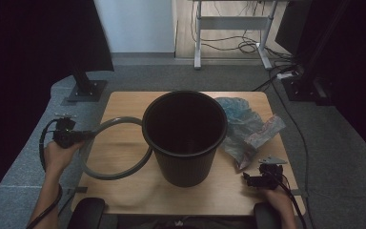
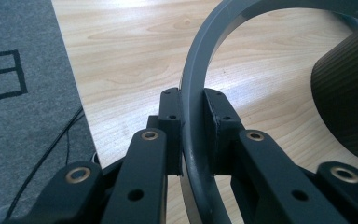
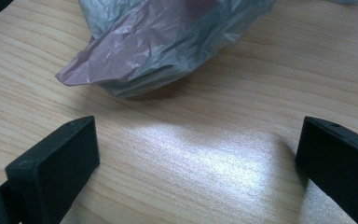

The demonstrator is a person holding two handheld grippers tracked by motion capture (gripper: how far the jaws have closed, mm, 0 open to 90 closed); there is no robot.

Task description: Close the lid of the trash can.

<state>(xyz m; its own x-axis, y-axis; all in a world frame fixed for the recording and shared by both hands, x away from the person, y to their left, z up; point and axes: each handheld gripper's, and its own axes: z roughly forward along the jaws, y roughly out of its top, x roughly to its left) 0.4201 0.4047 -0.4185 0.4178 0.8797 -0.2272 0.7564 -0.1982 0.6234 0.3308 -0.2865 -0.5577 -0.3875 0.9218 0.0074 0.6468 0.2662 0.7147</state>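
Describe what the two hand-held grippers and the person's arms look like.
Both are black. The left hand-held gripper has blocky screwed pads on link arms with brass-coloured pivot bushings, and a black cable loops from it. The right hand-held gripper carries a grey three-cornered plate and a trailing cable. The forearms show no sleeves.

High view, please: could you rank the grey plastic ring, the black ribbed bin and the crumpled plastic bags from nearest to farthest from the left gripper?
1. Grey plastic ring, clamped in the left gripper.
2. Black ribbed bin, table centre.
3. Crumpled plastic bags, right of the bin.

One bin (image 1: 185, 138), one grey ring (image 1: 116, 174), two hand-held grippers (one crumpled bag (image 1: 245, 129))
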